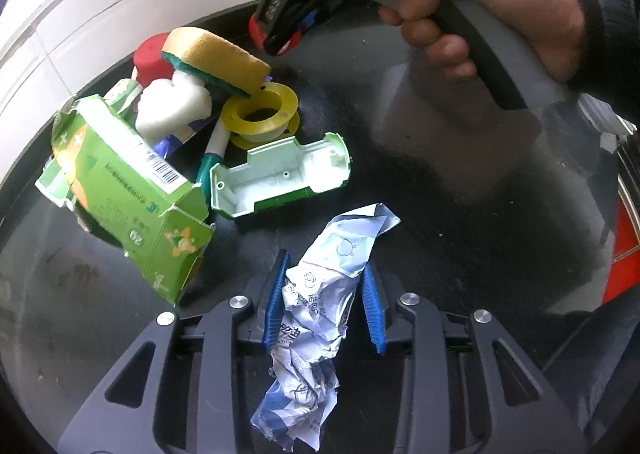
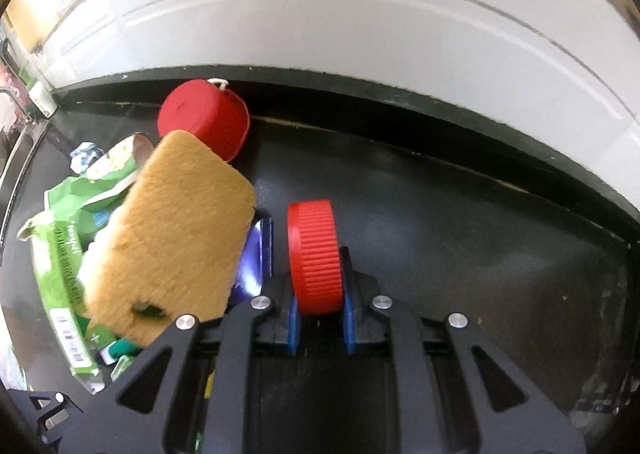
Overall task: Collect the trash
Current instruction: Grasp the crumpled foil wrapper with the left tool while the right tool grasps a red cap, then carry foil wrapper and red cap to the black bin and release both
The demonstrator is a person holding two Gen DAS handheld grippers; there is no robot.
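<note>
On a black countertop (image 1: 400,182), my left gripper (image 1: 326,262) has its blue pads (image 1: 276,306) closed against a crumpled blue-and-white wrapper (image 1: 320,294), which hangs below the jaws. My right gripper (image 2: 320,274) is shut on a red ribbed bottle cap (image 2: 316,254), held on edge. In the left wrist view the right gripper (image 1: 280,42) hovers over the trash pile, with a person's hand (image 1: 480,14) on its handle. The pile holds a torn green carton (image 1: 120,190), a yellow sponge (image 1: 216,58), a yellow tape spool (image 1: 260,106) and a green-white plastic shell (image 1: 280,178).
A red cup (image 2: 204,122) lies on its side near the back edge, beside the sponge (image 2: 176,230) and green carton (image 2: 60,254). White foam (image 1: 172,106) sits in the pile. A white tiled wall (image 2: 360,26) runs behind the counter. Bare counter (image 2: 460,222) lies to the right.
</note>
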